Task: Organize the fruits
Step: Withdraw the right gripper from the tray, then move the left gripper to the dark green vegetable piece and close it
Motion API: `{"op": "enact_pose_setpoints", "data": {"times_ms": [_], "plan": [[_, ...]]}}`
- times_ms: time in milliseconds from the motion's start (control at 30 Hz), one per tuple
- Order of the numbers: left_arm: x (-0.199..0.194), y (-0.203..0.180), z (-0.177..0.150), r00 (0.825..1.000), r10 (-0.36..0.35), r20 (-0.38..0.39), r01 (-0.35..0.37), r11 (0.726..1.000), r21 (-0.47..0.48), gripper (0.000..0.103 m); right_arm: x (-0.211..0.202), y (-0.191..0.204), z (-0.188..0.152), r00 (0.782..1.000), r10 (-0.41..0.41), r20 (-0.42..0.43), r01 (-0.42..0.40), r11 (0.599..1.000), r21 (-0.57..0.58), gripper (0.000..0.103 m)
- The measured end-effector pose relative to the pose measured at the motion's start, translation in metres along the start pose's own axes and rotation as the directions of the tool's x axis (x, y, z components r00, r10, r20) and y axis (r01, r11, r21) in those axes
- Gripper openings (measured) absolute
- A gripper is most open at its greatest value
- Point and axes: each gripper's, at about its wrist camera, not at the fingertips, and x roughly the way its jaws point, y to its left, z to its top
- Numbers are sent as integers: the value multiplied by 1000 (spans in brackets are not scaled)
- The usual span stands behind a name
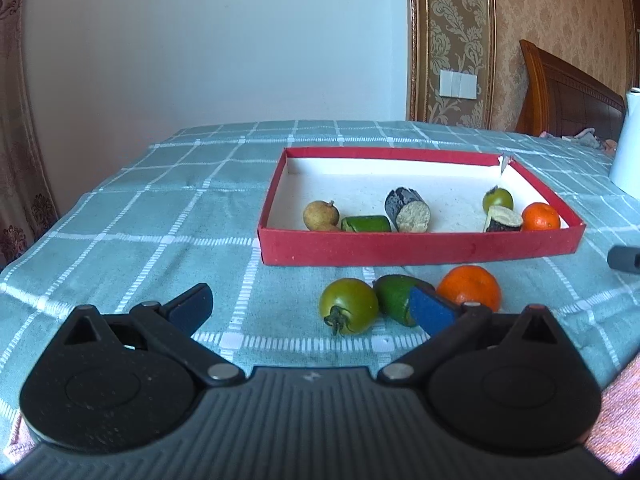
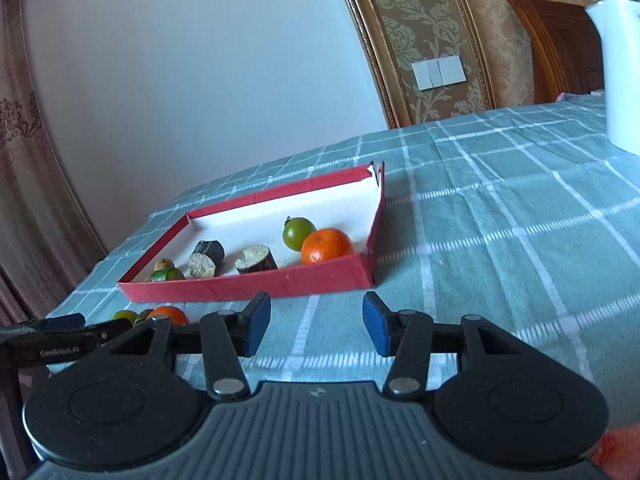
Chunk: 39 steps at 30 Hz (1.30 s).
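A red shallow box (image 1: 420, 248) (image 2: 248, 286) with a white floor lies on the checked cloth. Inside it are a small orange (image 1: 541, 217) (image 2: 326, 246), a green tomato (image 1: 498, 199) (image 2: 298, 233), two dark cut stubs (image 1: 408, 210) (image 1: 503, 220), a green piece (image 1: 366, 224) and a tan round fruit (image 1: 321, 215). In front of the box a green tomato (image 1: 348, 306), a green avocado-like fruit (image 1: 394, 298) and an orange (image 1: 470, 292) lie on the cloth. My left gripper (image 1: 310, 308) is open just before these three. My right gripper (image 2: 316, 324) stands open and empty near the box's right front corner.
A white kettle (image 2: 618, 68) (image 1: 628, 144) stands at the far right of the table. A wooden chair back (image 1: 568, 92) rises behind it. The table's left edge drops off toward a curtain (image 1: 24, 120). The left gripper's body (image 2: 52, 340) shows at the right wrist view's left edge.
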Motion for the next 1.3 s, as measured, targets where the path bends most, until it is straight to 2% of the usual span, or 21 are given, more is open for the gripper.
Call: {"op": "enact_pose_setpoints", "data": {"times_ms": [200,500,600,767,833,967,1300], "plan": [[-25,1,8,997,41,72,-43,998,36,103,2,-24,-7,998,49,-33,-44,988,148,51],[-43,1,5,981,134,139,-141,989,37,103,2,-28,-10,997,71,-30,-64,981,182,51],[-36,-9,2,978,165,125,-175,982,73,103,2,-29,-10,997,73,-28,-67,980,188,51],[-23,-21,-1,982,166,89,-175,980,97,102,1,-30,-9,997,72,-23,-66,979,193,51],[-15,-23,-1,984,169,54,-173,980,100,92,1,-30,-9,997,72,-24,-66,979,193,51],[0,-22,0,982,188,-17,-186,979,85,91,1,-30,-9,997,72,-22,-67,979,194,51],[10,-26,6,988,153,-30,-150,986,76,90,1,-30,-9,997,74,-22,-68,978,195,51]]}}
